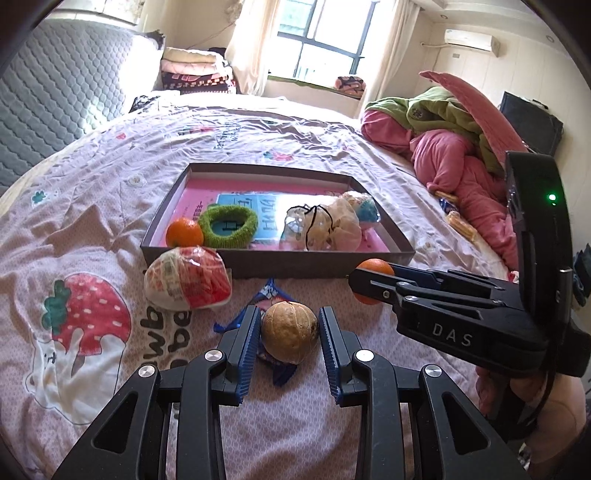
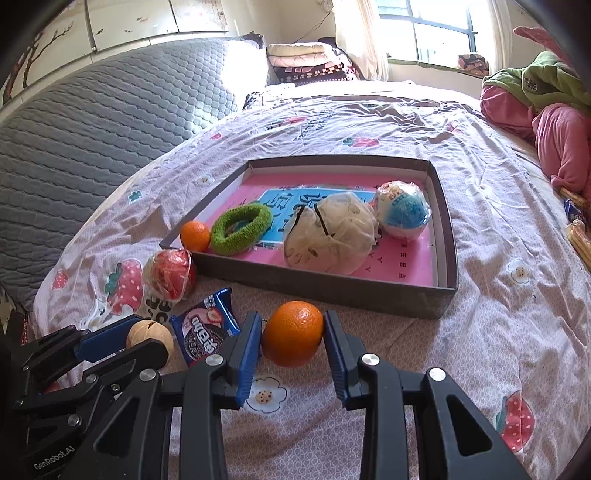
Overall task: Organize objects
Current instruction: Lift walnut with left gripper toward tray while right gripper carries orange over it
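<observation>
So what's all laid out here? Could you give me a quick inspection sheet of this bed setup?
Surface: bed cover, pink, strawberry print, wrinkled.
Job's things: shallow box holding a small orange, green ring and two wrapped bundles; red wrapped bundle and cookie packet outside it.
Clutter: heap of pink and green bedding at the far right.
Grippers: left gripper shut on tan ball; right gripper shut on large orange.
Cables: nothing seen.
Surroundings: window, grey quilted headboard, folded blankets.
</observation>
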`<control>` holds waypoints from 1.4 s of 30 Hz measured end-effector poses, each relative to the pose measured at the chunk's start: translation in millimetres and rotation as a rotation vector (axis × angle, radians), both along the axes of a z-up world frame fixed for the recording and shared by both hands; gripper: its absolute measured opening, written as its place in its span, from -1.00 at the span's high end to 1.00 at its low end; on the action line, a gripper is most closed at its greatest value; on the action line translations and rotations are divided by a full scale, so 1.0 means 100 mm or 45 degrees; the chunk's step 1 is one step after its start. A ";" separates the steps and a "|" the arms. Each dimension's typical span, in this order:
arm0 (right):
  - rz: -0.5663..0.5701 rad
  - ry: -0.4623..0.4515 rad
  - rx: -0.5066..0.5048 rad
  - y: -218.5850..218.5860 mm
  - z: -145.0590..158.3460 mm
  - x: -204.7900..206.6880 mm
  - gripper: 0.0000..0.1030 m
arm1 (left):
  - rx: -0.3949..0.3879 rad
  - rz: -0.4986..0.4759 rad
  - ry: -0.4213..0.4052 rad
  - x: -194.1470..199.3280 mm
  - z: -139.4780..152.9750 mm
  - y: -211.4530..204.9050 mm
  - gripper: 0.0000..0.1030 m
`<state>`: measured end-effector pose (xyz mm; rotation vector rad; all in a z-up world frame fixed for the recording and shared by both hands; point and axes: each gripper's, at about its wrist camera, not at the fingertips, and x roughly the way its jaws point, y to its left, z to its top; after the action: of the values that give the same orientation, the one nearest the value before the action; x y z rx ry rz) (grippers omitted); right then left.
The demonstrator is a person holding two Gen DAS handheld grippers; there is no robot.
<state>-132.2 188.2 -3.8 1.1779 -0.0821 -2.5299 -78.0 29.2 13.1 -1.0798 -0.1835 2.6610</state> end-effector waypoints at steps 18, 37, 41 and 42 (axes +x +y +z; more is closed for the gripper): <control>-0.079 0.074 -0.070 0.11 0.20 -0.13 0.32 | 0.033 0.068 0.031 -0.45 0.18 0.03 0.36; -0.158 0.163 -0.113 0.25 0.51 -0.32 0.32 | 0.036 0.087 0.071 -0.77 0.40 0.06 0.36; -0.178 0.178 -0.118 0.29 0.56 -0.37 0.32 | 0.045 0.094 0.076 -0.84 0.44 0.04 0.36; -0.184 0.182 -0.118 0.30 0.57 -0.38 0.32 | 0.045 0.093 0.076 -0.86 0.45 0.04 0.36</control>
<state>-170.3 218.3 52.9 0.9856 -0.2550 -2.6951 -163.5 33.6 58.3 -0.9995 -0.2625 2.7400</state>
